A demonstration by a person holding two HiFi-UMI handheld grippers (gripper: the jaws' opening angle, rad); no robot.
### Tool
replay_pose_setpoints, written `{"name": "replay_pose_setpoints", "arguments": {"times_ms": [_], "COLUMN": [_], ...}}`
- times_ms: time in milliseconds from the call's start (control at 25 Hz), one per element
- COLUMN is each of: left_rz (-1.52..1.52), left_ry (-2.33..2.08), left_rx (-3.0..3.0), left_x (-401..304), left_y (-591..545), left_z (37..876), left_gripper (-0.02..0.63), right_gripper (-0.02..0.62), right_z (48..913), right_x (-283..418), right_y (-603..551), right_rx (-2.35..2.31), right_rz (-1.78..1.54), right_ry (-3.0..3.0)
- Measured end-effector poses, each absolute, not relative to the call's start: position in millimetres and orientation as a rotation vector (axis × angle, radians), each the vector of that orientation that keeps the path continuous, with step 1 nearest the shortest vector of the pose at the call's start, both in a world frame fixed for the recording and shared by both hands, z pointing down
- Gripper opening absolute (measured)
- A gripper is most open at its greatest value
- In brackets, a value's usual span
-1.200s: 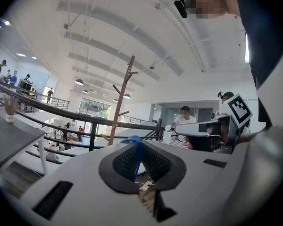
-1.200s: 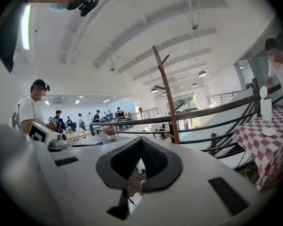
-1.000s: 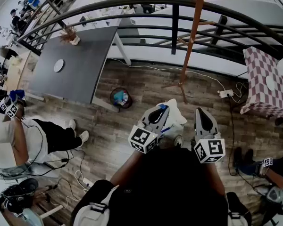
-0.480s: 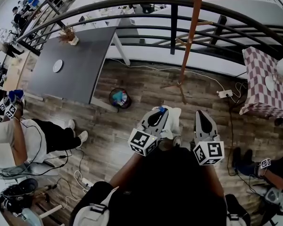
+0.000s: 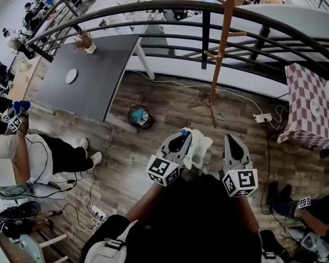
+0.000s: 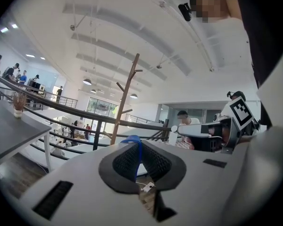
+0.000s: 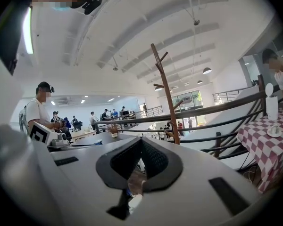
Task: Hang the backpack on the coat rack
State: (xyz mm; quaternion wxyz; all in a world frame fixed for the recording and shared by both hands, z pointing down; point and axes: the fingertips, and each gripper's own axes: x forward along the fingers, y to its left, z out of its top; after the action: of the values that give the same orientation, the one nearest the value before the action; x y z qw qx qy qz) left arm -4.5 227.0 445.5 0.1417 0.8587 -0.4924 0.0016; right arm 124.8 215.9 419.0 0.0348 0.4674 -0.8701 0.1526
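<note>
Our backpack (image 5: pixel 202 146) has risen, its blue strap (image 6: pixel 133 147) clenched in our left claw (image 5: pixel 185 133); our right claw (image 5: pixel 231 138) is clenched, empty. A floor bin (image 5: pixel 129 114) holds litter (image 5: pixel 141 115).

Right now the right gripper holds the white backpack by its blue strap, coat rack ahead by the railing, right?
No, it is the left gripper that holds the white backpack by its blue strap, as the left gripper view shows. The right gripper is shut and empty. The coat rack is ahead by the railing.
</note>
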Motion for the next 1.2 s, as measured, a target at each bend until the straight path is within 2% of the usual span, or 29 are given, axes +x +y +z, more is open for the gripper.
{"name": "replay_pose_setpoints", "arguments": {"times_ms": [600,1200], "left_rz": [-0.004,-0.022], "left_ry": [-1.558,-1.439], "left_rx": [2.404,2.397], "left_x": [10,-3], "left_y": [189,141], "left_z": [445,459], "left_gripper": [0.014,0.014], "right_gripper": [0.012,0.012], "right_z": [424,429], "right_x": [154,123], "right_y": [180,130], "right_rx": [1.334,1.414], "right_rz": [0.491,0.492], "right_ry": [-2.736,-2.685]}}
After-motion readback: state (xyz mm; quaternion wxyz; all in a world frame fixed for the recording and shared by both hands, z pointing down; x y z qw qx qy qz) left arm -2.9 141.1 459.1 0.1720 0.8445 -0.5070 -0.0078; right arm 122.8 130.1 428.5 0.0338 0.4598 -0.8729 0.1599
